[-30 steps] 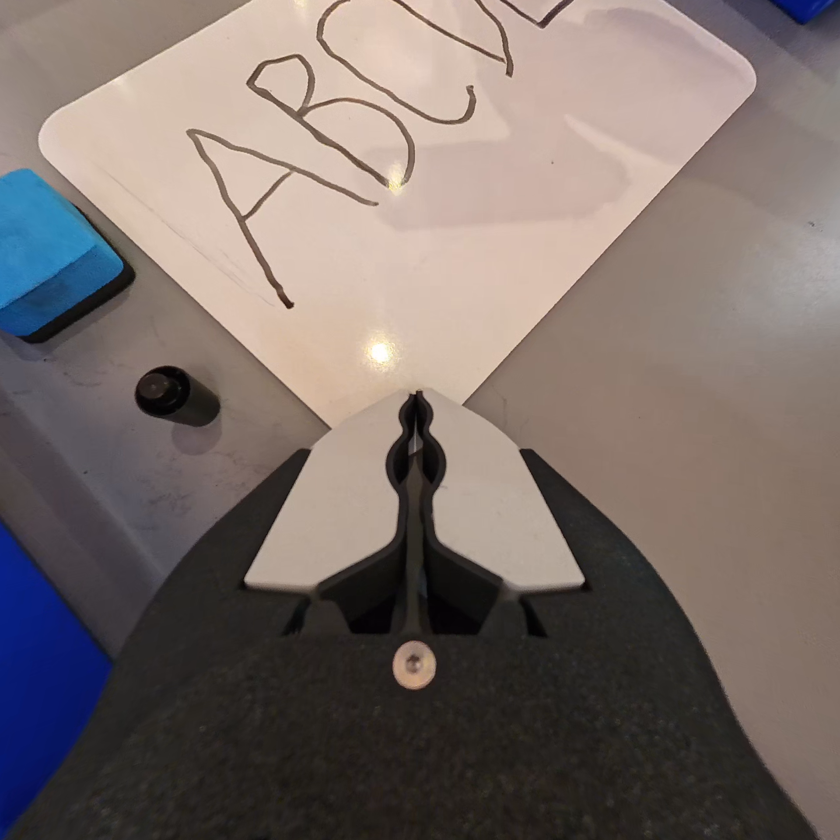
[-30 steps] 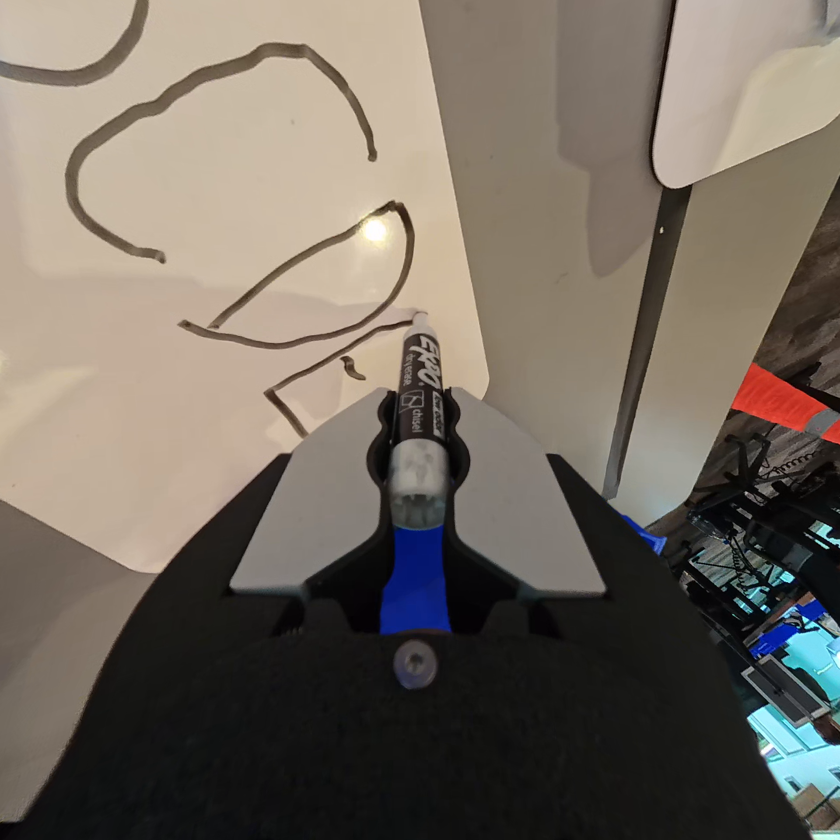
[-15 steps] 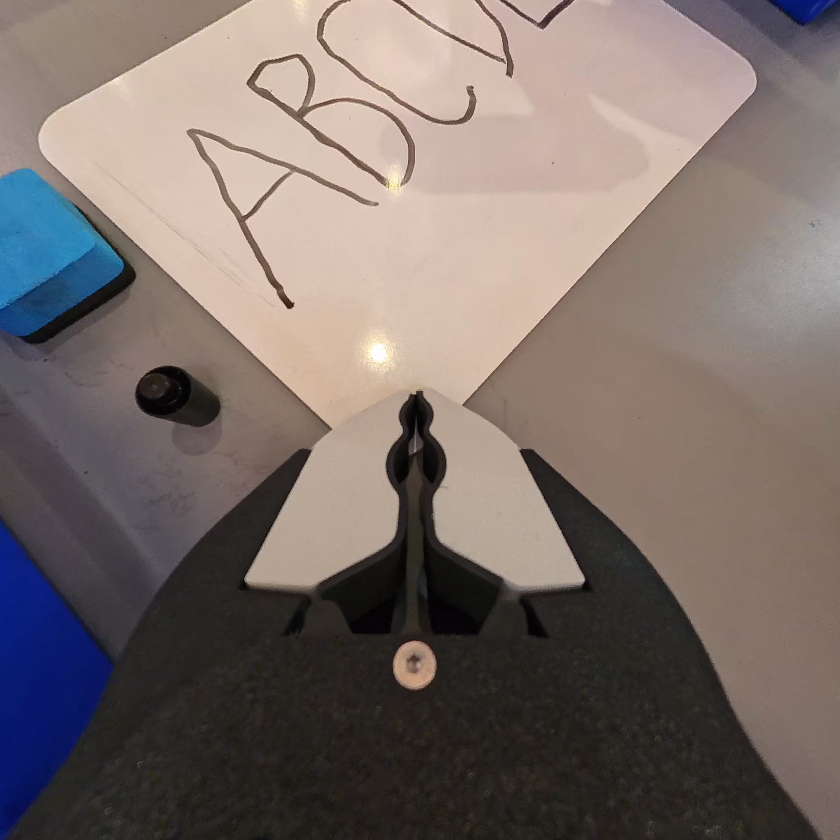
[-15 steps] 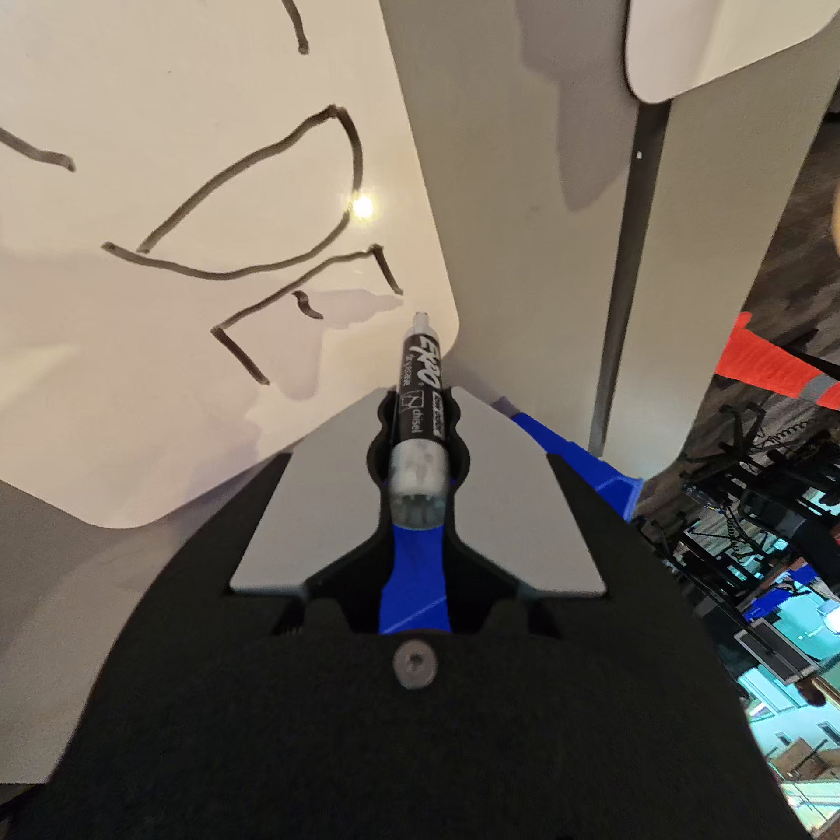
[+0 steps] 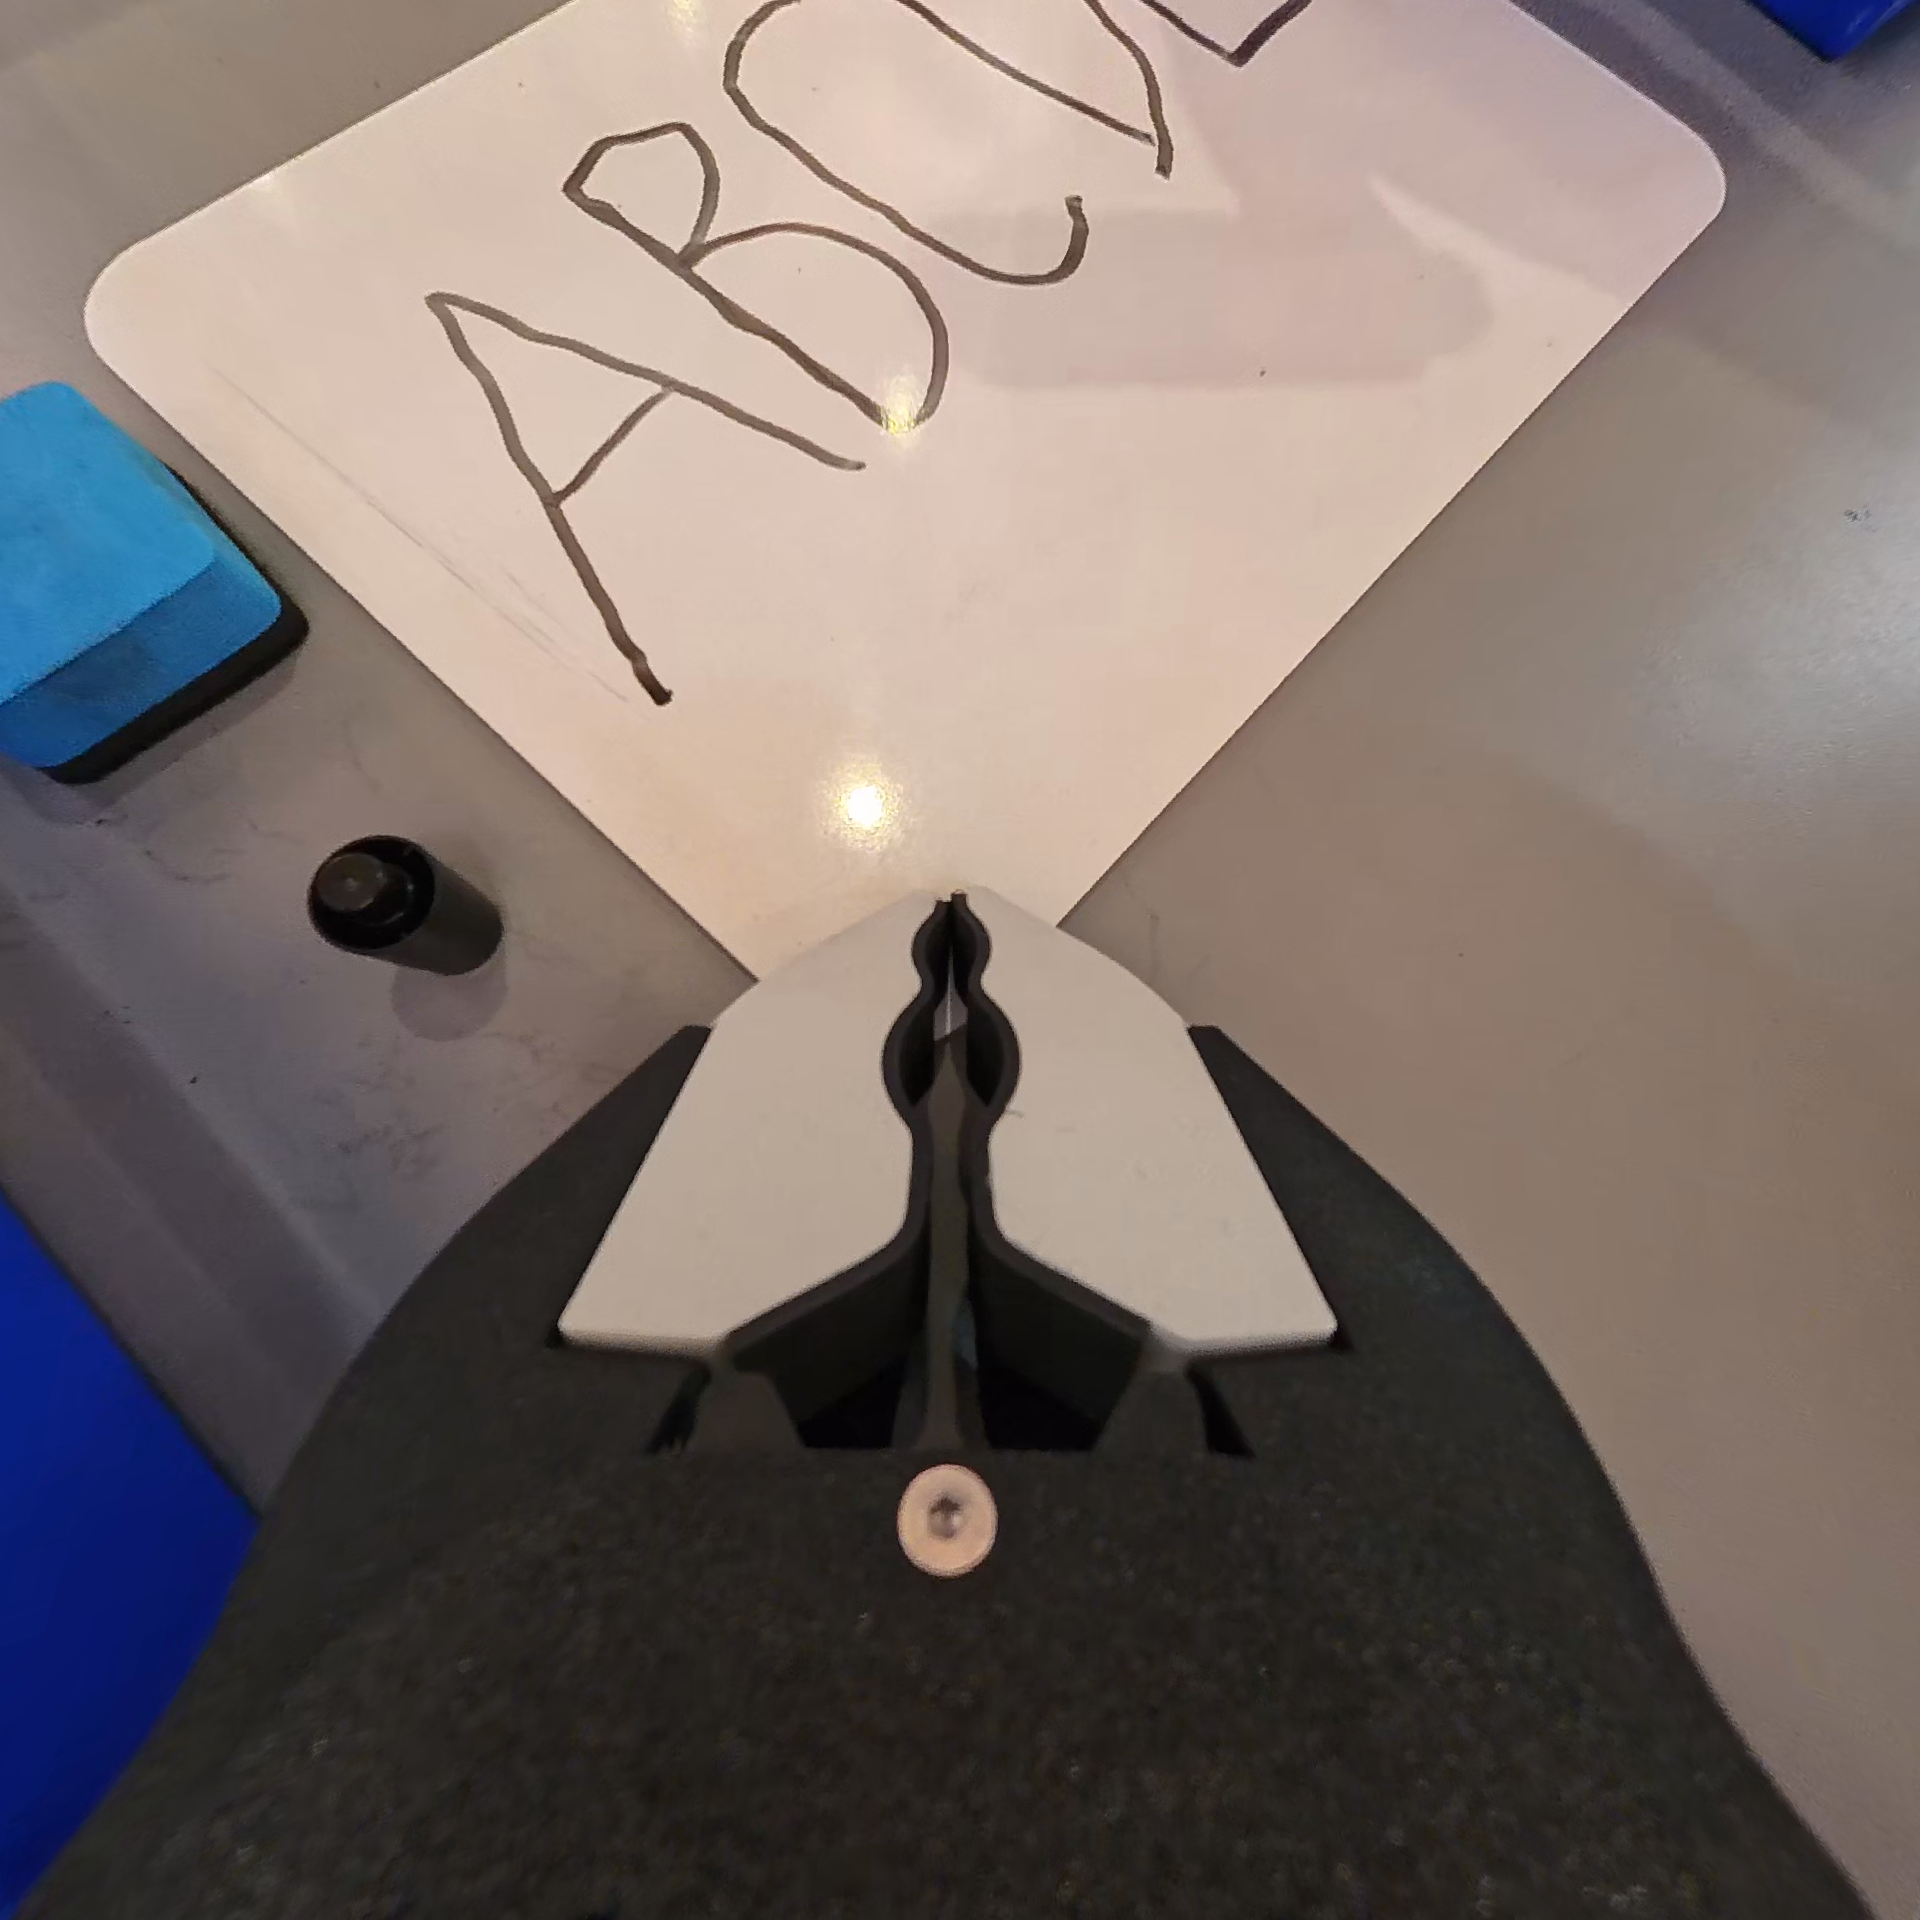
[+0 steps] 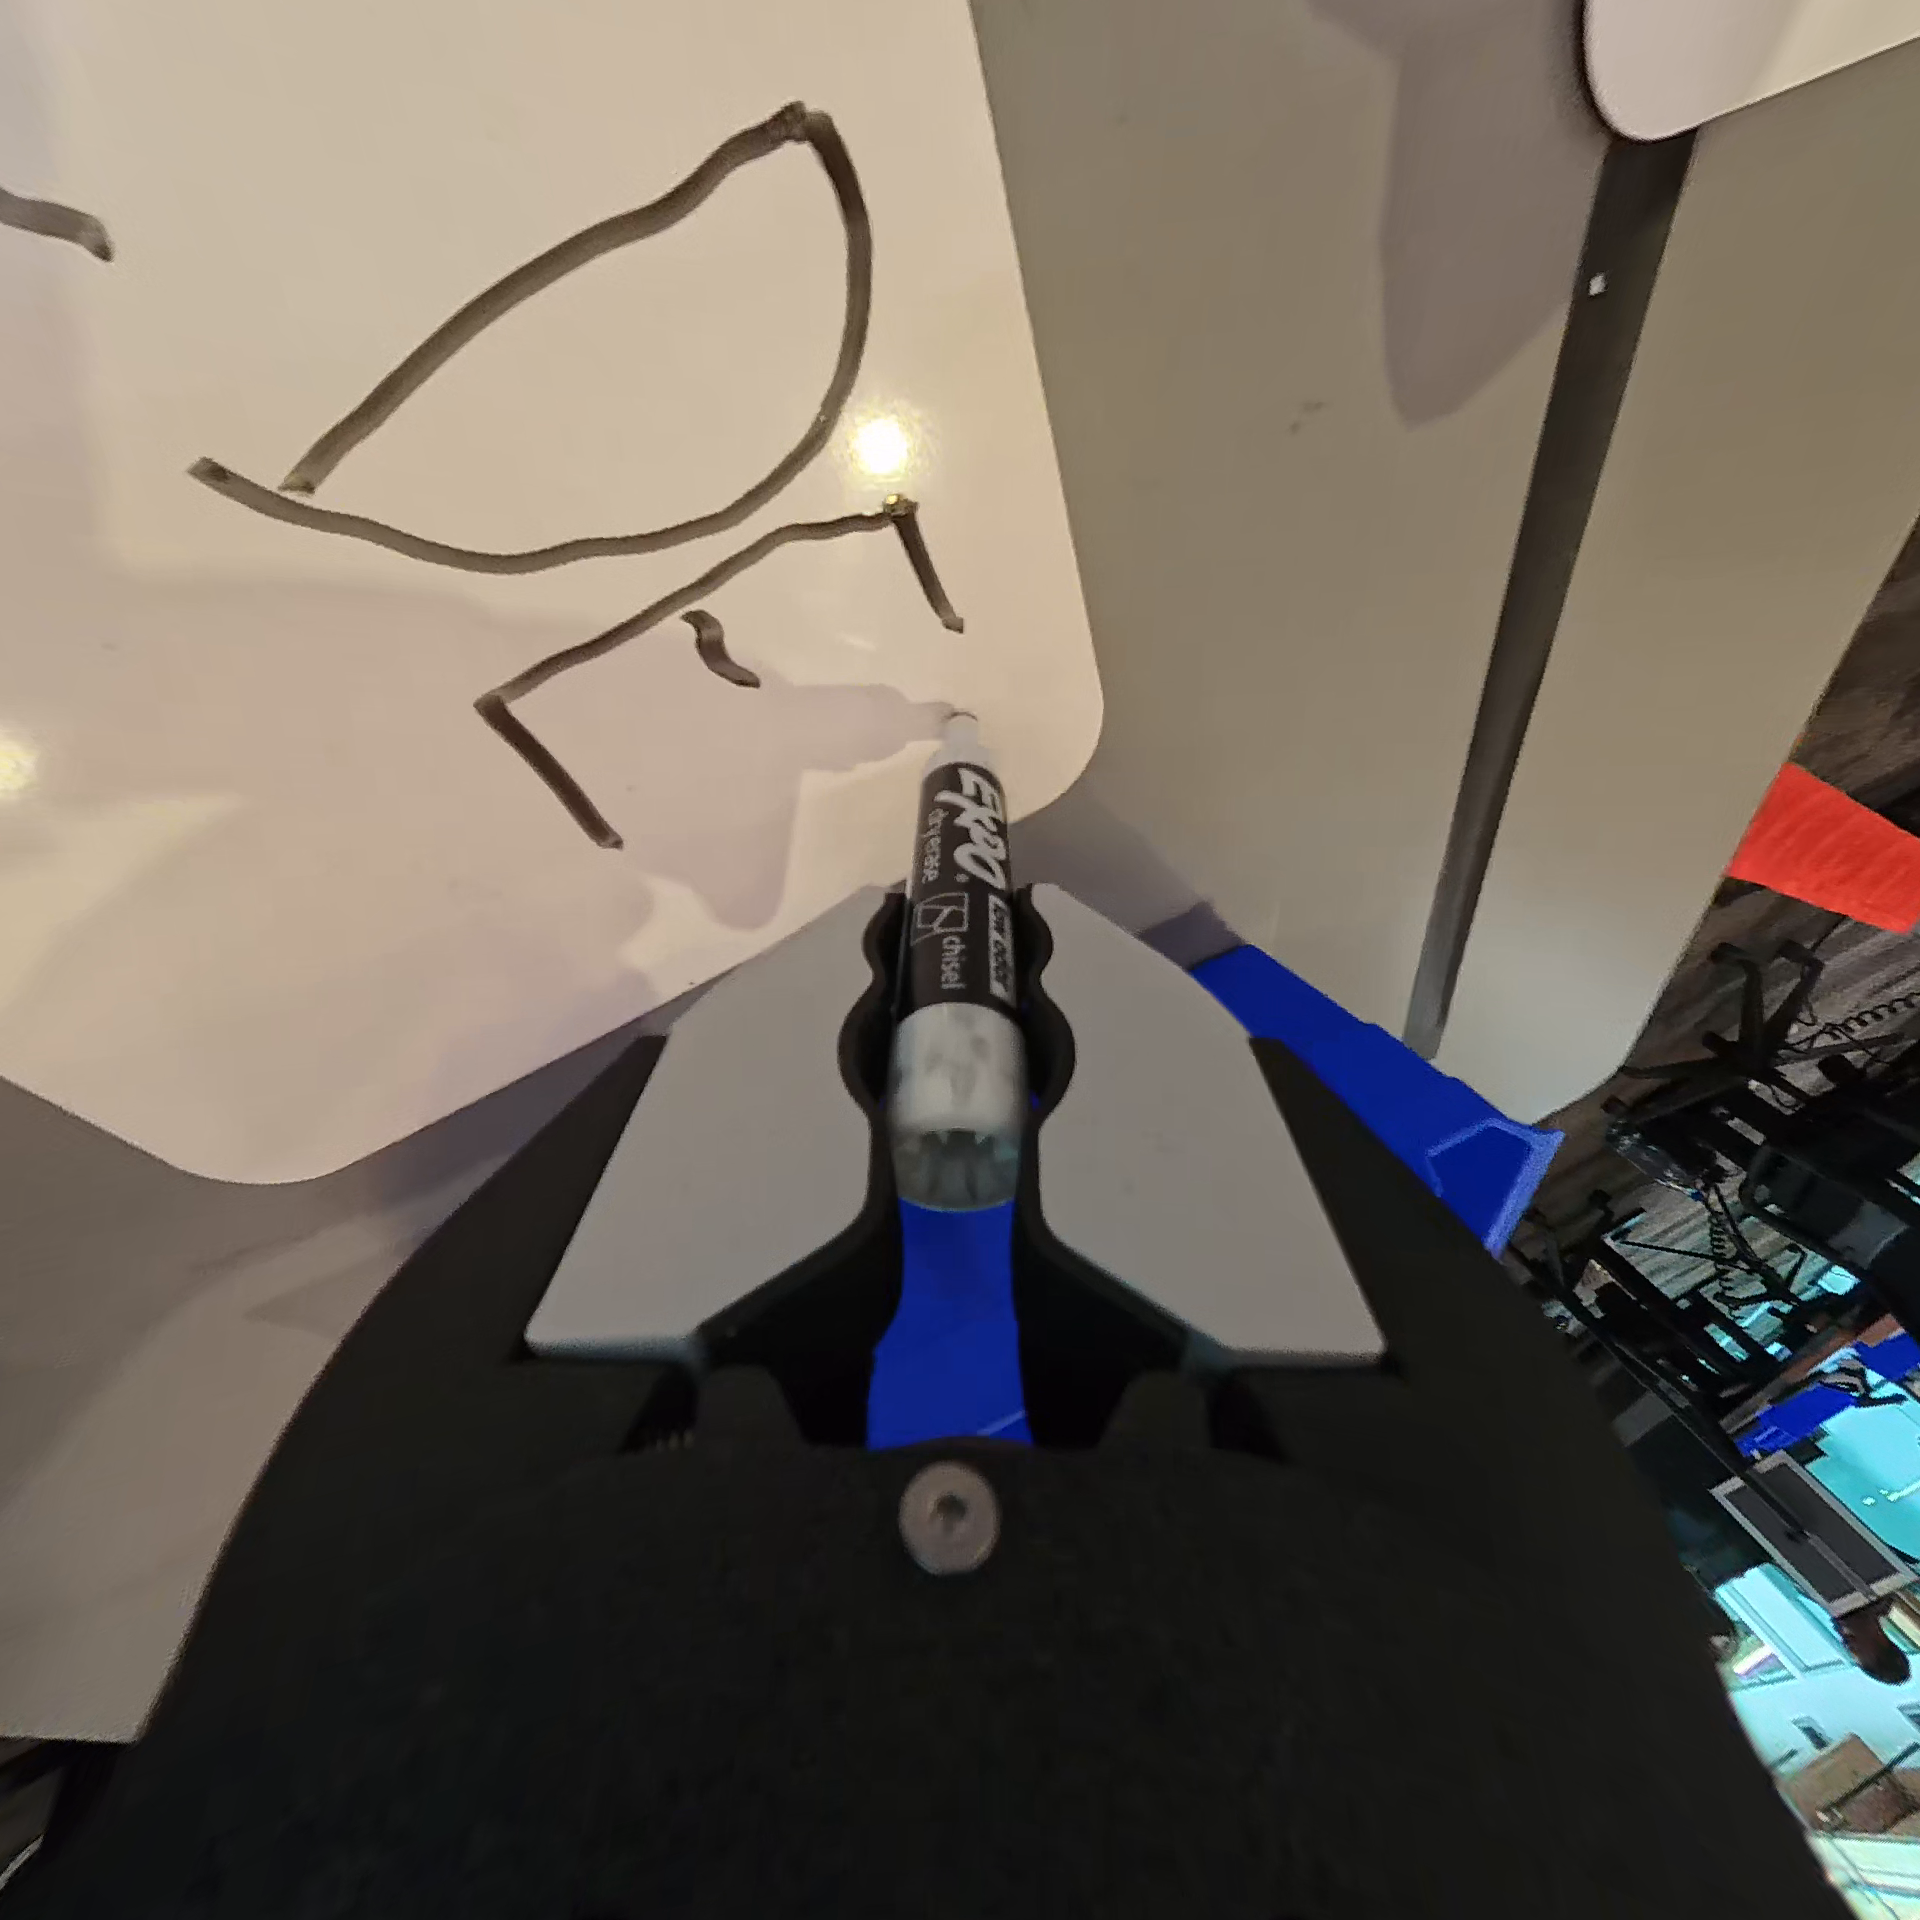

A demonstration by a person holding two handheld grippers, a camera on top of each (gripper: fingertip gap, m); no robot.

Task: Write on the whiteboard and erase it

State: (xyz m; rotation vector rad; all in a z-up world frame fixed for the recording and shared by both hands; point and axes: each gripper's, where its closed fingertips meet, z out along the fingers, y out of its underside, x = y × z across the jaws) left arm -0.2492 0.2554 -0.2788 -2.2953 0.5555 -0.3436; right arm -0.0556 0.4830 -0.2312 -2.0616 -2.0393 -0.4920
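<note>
In the left wrist view, the left hand-held gripper point(image 5: 953, 902) is seen pressed together with nothing in it, poised over the near corner of the whiteboard point(image 5: 935, 644), which lies flat on the grey surface point(image 5: 1507, 935). A blue eraser point(image 5: 114, 582) and a black cap point(image 5: 400, 917) lie beside the board's left edge.

In the right wrist view, a black marker point(image 6: 961, 883) is pinched by the right hand-held gripper point(image 6: 958, 914), its tip set against the whiteboard point(image 6: 416, 935) near a corner, below dark strokes.
</note>
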